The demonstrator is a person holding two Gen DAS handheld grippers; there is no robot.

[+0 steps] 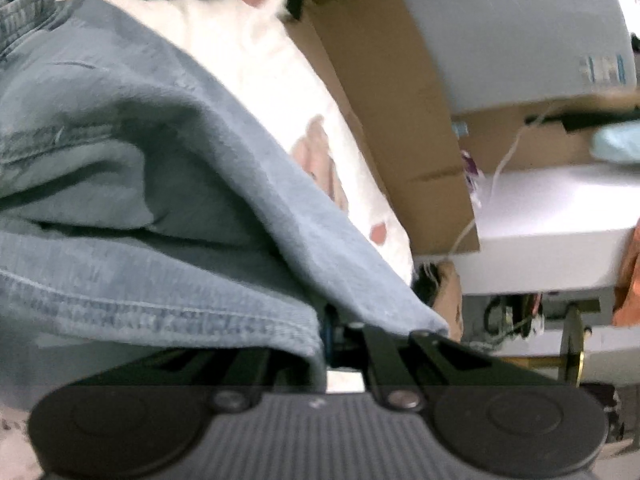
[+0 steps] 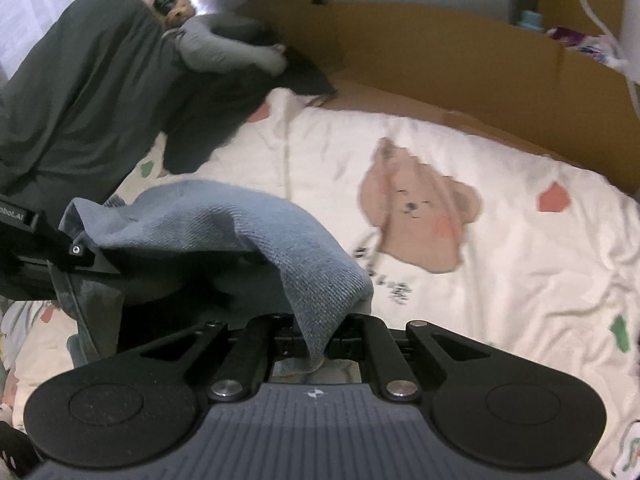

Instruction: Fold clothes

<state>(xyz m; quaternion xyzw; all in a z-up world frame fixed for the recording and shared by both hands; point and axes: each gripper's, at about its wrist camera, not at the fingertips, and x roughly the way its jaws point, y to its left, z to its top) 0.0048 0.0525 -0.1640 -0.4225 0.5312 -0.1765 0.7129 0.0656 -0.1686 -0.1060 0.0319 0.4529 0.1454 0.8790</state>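
Denim garment (image 2: 240, 232) hangs lifted above the bed (image 2: 500, 280) — right tool (image 2: 316, 344) pinches one edge, left tool (image 1: 340, 332) pinches another at 9 o'clock. A fold seems under way; next, carry both edges across evenly.

Both wrist views close over own jaws — shared: denim garment (image 1: 132, 160) (image 2: 224, 232), bear-print sheet (image 1: 288, 92) (image 2: 480, 280).

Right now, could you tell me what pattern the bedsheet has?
The bedsheet is white with cartoon bears; right wrist view.
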